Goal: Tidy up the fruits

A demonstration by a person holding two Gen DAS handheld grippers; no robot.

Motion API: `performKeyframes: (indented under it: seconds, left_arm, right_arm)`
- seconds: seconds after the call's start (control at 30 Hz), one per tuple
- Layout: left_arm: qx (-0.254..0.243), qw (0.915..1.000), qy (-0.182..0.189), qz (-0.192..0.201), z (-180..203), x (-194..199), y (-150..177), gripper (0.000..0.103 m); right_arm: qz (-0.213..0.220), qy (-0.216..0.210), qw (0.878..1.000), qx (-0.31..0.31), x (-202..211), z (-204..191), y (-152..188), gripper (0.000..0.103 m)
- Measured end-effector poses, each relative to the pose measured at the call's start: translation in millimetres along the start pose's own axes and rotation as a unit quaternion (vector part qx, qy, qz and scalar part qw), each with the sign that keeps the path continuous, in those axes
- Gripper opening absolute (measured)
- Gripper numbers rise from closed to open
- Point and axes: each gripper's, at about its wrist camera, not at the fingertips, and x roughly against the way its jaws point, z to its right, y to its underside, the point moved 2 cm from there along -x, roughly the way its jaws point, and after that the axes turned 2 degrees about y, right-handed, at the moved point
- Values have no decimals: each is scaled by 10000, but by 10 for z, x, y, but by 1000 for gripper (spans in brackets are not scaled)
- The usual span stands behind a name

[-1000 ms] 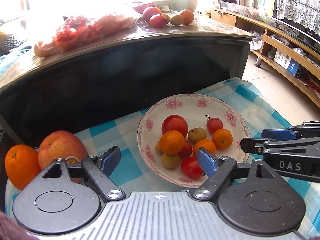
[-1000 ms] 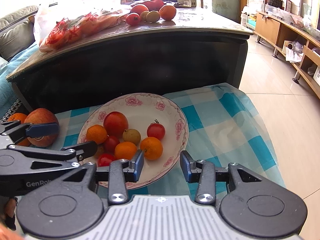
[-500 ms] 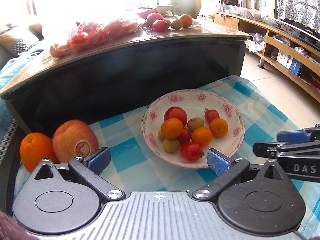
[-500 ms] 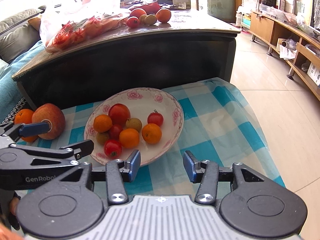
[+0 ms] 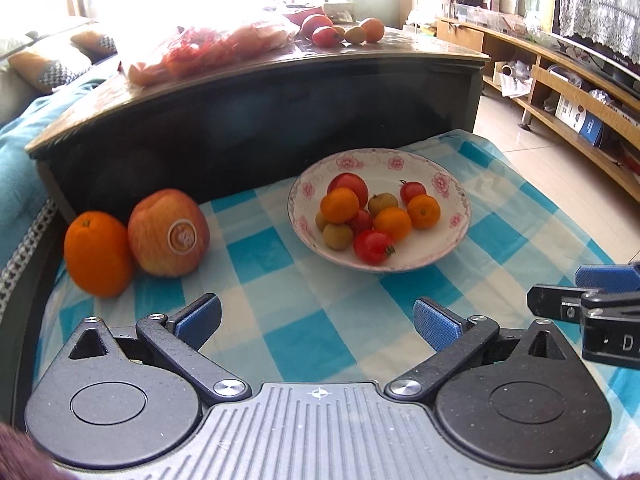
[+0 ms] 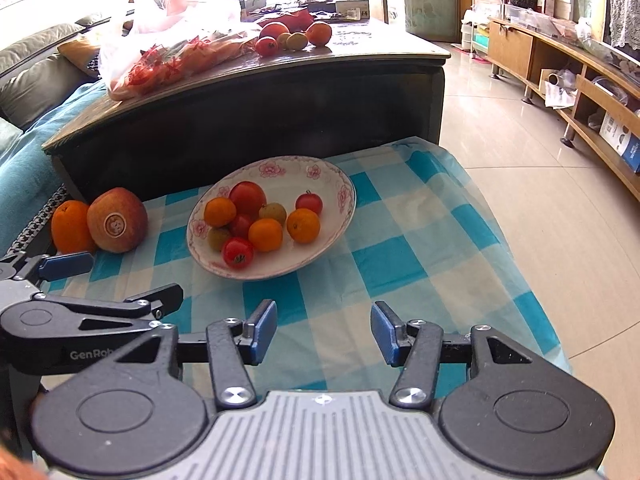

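Observation:
A white flowered plate (image 5: pixel 448 240) (image 6: pixel 336 216) on the blue checked cloth holds several small tomatoes, tangerines and greenish fruits. To its left, an apple (image 5: pixel 168 232) (image 6: pixel 117 224) with a round sticker leans against an orange (image 5: pixel 98 252) (image 6: pixel 71 226). My left gripper (image 5: pixel 316 322) stands wide open over bare cloth, nearer than the plate, with nothing between its fingers. My right gripper (image 6: pixel 323 330) is also short of the plate; its jaws are opening and hold nothing.
A dark coffee table (image 5: pixel 280 92) (image 6: pixel 248 116) rises right behind the cloth, carrying a plastic bag (image 6: pixel 172 48) and more fruit (image 6: pixel 296 38). Tiled floor (image 6: pixel 520 184) and a low wooden shelf unit (image 6: pixel 592 92) lie to the right. A sofa (image 6: pixel 36 76) sits at left.
Both grippers have pulled back from the plate, which now looks smaller and farther. The left jaws widened, then stayed wide; the right jaws have spread steadily. The fruit has not moved.

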Motion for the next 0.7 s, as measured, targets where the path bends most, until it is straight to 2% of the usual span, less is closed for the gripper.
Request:
performKeyframes:
  seconds: [0.17, 0.7]
  left_arm:
    - [-37, 9999, -95, -60, 46, 109, 92, 103]
    - [-49, 9999, 54, -89, 123, 402, 384, 103]
  right_arm:
    - [-12, -25, 10000, -22, 136, -27, 131, 55]
    - [-193, -14, 9998, -30, 387, -100, 494, 57]
